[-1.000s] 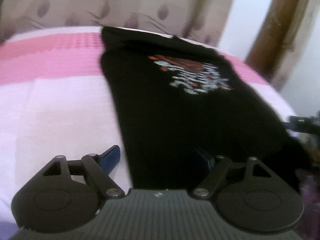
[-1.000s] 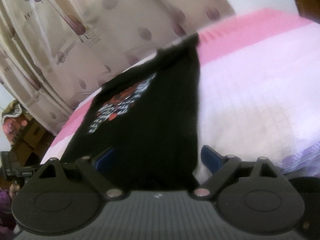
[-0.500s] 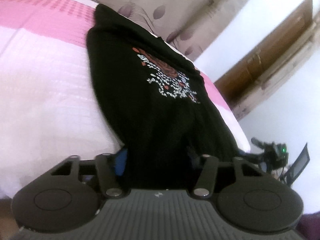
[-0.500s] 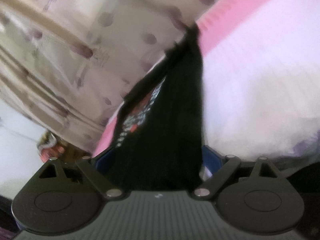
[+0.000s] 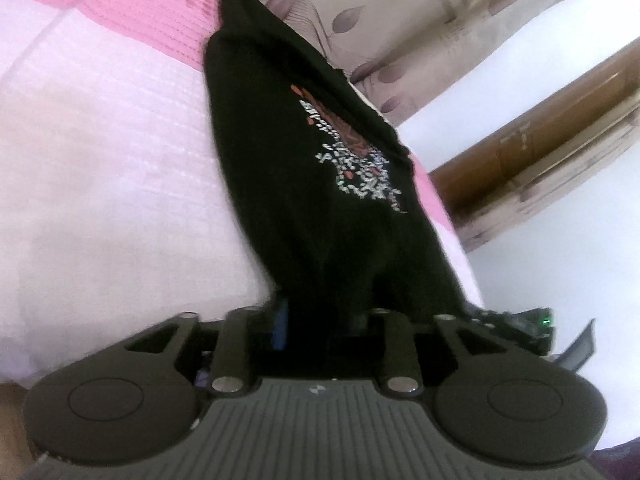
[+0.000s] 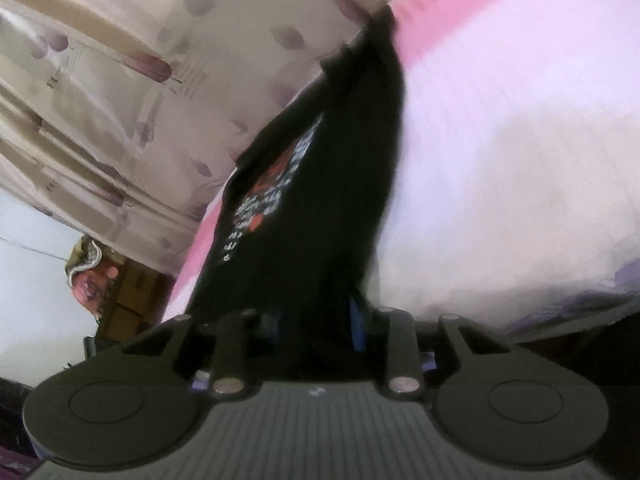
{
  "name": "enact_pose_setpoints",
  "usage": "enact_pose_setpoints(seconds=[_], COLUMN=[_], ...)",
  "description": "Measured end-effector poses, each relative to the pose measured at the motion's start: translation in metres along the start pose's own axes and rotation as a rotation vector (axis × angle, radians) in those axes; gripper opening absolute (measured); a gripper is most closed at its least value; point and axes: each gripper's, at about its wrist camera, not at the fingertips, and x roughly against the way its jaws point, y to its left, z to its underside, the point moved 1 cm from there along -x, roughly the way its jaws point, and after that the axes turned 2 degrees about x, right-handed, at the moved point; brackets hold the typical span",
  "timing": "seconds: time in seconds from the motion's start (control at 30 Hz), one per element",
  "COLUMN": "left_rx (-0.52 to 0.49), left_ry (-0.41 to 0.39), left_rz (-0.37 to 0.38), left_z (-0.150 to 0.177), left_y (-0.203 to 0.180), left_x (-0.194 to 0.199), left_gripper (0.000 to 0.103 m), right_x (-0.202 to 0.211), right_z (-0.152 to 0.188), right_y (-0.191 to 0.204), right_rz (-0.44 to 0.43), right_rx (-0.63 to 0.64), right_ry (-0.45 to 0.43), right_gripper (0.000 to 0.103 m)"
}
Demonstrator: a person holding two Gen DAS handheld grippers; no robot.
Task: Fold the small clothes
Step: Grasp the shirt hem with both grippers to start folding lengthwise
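A small black T-shirt (image 5: 304, 184) with a red and white print lies stretched along the pink and white bed (image 5: 100, 184). My left gripper (image 5: 324, 320) is shut on the shirt's near hem, the cloth bunched between the blue pads. In the right wrist view the same T-shirt (image 6: 328, 200) runs away from me, and my right gripper (image 6: 320, 316) is shut on its near hem too. The fingertips of both grippers are hidden by the black cloth.
A beige leaf-patterned curtain (image 6: 120, 100) hangs behind the bed (image 6: 520, 160). A brown wooden door frame (image 5: 540, 152) and white wall stand to the right in the left wrist view. A dark device with a green light (image 5: 536, 324) sits beside the bed.
Both grippers have closed from open onto the shirt's near hem. Both views have tilted, and the shirt is drawn narrower and tighter toward me.
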Motion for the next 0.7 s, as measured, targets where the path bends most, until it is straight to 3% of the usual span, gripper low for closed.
enact_pose_setpoints(seconds=[0.07, 0.17, 0.23, 0.27, 0.3, 0.4, 0.5, 0.63, 0.7], left_rx=[-0.011, -0.028, -0.042, -0.048, -0.053, -0.033, -0.069, -0.057, -0.065], left_ry=[0.0, -0.003, -0.022, -0.035, -0.046, -0.096, -0.132, -0.146, -0.139], left_rz=[0.02, 0.011, -0.022, -0.057, -0.106, -0.128, -0.176, -0.159, -0.175], left_z=[-0.001, -0.001, -0.001, 0.0, 0.001, 0.005, 0.01, 0.011, 0.006], left_y=[-0.002, -0.008, -0.012, -0.013, -0.014, -0.017, -0.028, -0.032, -0.029], left_x=[-0.001, -0.005, -0.009, -0.011, -0.015, -0.013, -0.001, 0.031, 0.036], left_gripper=[0.051, 0.053, 0.044, 0.017, 0.011, 0.011, 0.01, 0.009, 0.009], right_x=[0.002, 0.001, 0.001, -0.001, -0.002, -0.005, -0.001, 0.023, 0.031], right_z=[0.0, -0.001, 0.0, 0.001, 0.001, 0.0, 0.004, 0.019, 0.021], right_y=[-0.002, -0.015, -0.014, -0.01, -0.006, 0.007, 0.013, 0.018, 0.014], right_rz=[-0.011, -0.062, -0.06, -0.046, -0.03, 0.019, 0.01, -0.041, -0.015], right_rx=[-0.032, -0.126, -0.118, -0.09, -0.072, -0.006, -0.005, -0.013, -0.022], right_ry=[0.001, -0.003, -0.011, -0.018, -0.023, -0.021, -0.017, -0.034, -0.048], right_gripper=[0.032, 0.032, 0.032, 0.032, 0.032, 0.031, 0.017, 0.017, 0.017])
